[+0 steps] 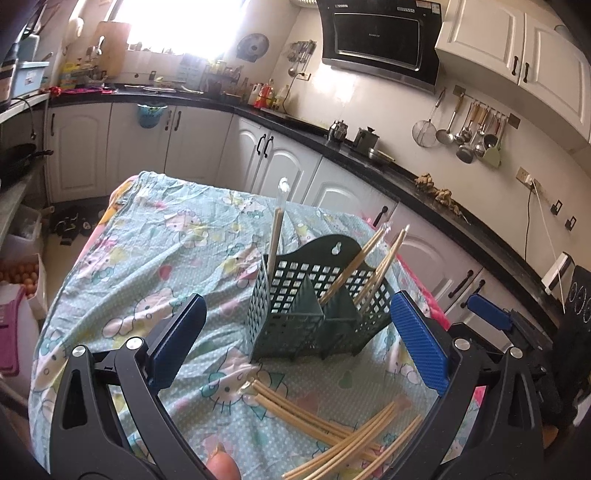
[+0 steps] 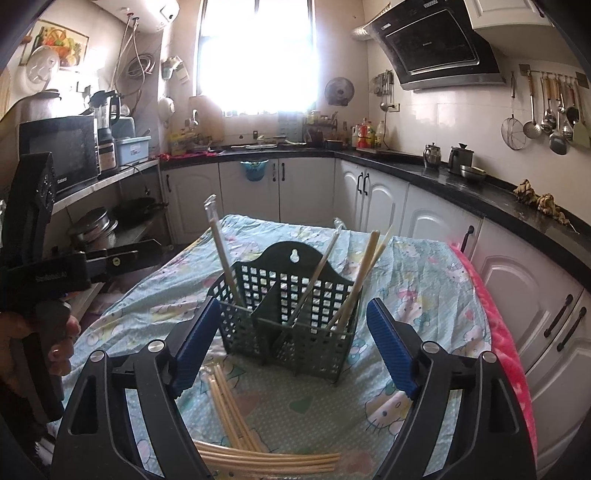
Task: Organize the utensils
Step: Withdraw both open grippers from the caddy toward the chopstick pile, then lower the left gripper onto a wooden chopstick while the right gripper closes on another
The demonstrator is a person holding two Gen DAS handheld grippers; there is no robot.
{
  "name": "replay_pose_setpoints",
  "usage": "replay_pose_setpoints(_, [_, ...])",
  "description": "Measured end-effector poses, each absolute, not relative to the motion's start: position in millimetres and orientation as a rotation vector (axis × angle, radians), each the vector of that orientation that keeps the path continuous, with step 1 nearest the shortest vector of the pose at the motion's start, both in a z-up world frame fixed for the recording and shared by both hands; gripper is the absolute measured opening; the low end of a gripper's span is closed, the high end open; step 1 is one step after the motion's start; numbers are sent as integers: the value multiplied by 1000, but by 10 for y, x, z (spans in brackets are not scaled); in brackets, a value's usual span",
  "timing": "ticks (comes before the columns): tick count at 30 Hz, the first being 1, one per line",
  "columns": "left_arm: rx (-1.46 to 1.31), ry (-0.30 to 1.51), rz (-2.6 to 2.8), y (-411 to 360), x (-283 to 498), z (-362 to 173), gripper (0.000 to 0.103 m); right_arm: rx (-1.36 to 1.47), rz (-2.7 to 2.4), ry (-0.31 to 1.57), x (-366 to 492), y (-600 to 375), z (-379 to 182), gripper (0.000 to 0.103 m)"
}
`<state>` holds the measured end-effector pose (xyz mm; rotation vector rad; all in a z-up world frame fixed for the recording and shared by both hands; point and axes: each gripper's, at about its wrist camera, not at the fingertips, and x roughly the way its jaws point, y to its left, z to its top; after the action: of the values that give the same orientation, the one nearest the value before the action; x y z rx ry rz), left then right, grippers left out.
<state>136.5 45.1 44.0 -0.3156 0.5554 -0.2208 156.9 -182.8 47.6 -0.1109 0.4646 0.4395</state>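
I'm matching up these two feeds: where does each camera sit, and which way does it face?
Left wrist: on the left gripper, facing along its open fingers at the caddy; a fingertip and the right gripper show.
Right wrist: on the right gripper, open, facing the caddy; a hand holds the left gripper.
Shared: caddy, loose chopsticks, cloth.

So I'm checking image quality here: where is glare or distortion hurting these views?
Right wrist view: the window is blown out white, washing out the wall beside it; the holder stays sharp. Left wrist view: the window glares less, but fisheye bends the counter, and the chopsticks are slightly soft near the bottom edge.
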Motion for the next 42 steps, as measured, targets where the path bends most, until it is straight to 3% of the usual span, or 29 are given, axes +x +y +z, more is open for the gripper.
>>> replay_pose_setpoints(38, [-327, 820, -265, 370, 981, -497, 92, -108, 348, 707, 1360, -2235, -284, 79])
replay_pose_setpoints(40, [-337, 847, -278, 355, 956, -574, 90, -98, 348, 735, 1368, -2258, -354, 79])
replay_pose_setpoints(42, [-348, 879, -289, 337, 939, -655, 82, -84, 347, 758, 1390, -2279, -415, 79])
